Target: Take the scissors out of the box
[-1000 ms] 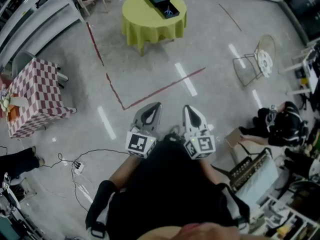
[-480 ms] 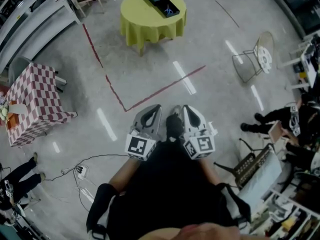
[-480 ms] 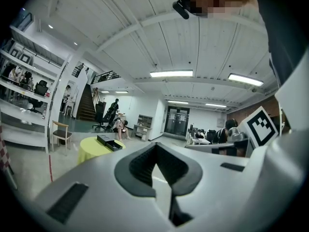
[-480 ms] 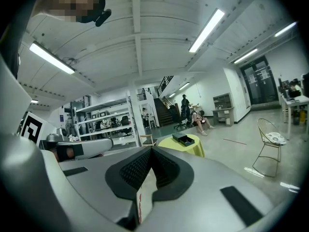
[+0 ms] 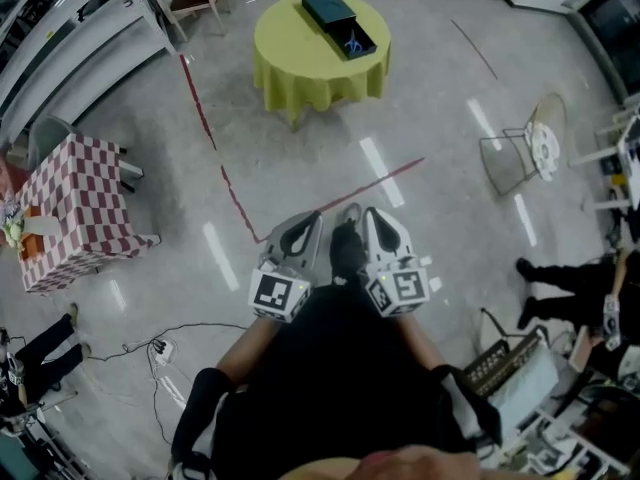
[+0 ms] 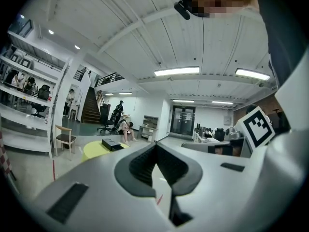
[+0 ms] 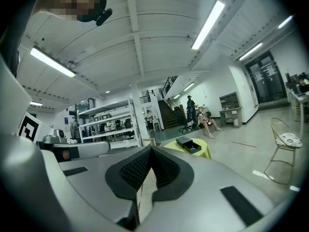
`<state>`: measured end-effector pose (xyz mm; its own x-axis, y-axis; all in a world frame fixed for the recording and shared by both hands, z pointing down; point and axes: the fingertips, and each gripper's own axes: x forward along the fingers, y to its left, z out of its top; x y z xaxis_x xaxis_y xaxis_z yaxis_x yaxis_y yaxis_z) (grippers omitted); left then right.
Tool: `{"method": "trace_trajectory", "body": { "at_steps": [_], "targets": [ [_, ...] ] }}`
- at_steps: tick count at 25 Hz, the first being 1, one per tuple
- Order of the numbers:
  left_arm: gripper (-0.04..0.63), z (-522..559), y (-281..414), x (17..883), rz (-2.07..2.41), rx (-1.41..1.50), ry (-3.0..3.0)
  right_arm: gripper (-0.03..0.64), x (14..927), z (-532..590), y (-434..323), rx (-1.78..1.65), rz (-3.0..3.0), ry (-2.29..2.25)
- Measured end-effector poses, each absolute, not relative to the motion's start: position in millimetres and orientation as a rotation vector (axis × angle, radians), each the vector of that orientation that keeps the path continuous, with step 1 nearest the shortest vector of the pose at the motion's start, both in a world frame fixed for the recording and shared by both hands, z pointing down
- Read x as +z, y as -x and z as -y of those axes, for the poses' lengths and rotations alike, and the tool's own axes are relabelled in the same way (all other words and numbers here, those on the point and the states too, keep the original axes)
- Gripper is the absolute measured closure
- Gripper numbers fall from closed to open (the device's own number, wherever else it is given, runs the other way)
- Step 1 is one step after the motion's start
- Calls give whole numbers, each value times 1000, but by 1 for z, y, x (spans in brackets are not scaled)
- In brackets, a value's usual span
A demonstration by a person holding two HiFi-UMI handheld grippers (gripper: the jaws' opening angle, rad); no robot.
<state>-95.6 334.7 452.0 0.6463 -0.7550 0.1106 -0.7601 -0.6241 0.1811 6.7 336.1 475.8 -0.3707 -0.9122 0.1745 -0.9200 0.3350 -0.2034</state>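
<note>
head view steeply down; gripper views level; all share far yellow table (image 5: 300,58)

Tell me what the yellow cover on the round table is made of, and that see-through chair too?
The yellow cover looks like soft, dull cloth, because it hangs down in loose folds all round. The chair seems to be thin metal wire, perhaps painted a pale colour. You can see right through its frame. It is too far off to be sure.

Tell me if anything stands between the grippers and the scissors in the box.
Nothing visible does. Only open floor crossed by a red tape line separates the left gripper and right gripper from the yellow table, where the scissors lie in the open box.
</note>
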Motion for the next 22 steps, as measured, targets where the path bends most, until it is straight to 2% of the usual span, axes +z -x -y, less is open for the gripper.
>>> {"method": "trace_trajectory", "body": {
  "at_steps": [12, 22],
  "targets": [
    [598, -160, -2, 446, 1254, 60, -2630, 619, 470, -154, -96, 425, 2564, -1691],
    [598, -65, -39, 434, 1355, 51, -2588, 620, 475, -49, -142, 461, 2544, -1612]
  ]
}}
